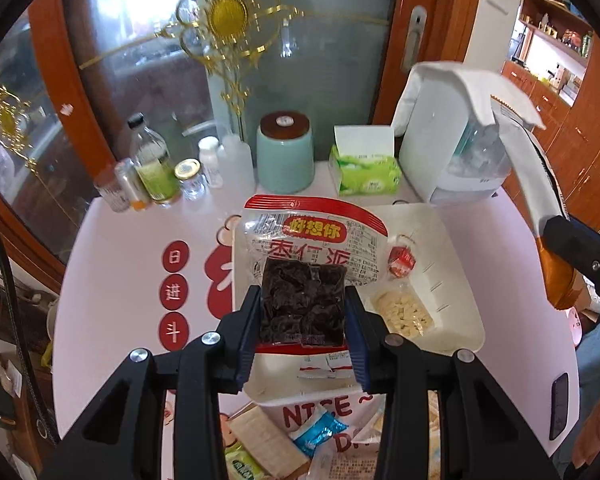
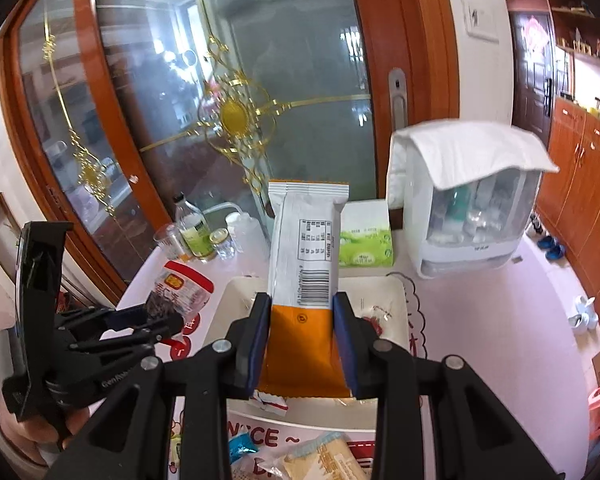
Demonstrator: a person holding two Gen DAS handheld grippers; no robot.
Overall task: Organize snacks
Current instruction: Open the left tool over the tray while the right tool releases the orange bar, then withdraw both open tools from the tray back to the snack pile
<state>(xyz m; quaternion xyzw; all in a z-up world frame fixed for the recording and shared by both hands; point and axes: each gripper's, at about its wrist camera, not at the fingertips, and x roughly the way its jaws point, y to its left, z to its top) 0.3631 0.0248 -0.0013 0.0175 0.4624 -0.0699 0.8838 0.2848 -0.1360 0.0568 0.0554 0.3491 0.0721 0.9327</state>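
Loose snack packets (image 1: 284,440) run off the bottom edge, partly hidden behind the left claw (image 1: 304,320).

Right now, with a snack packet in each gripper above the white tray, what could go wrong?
1. The left gripper pinches the date packet at its lower part only; it may tilt or slip.
2. The tall orange-and-white packet in the right gripper may flop outside the white tray.

Two tools (image 1: 304,336), one tray (image 1: 456,320)
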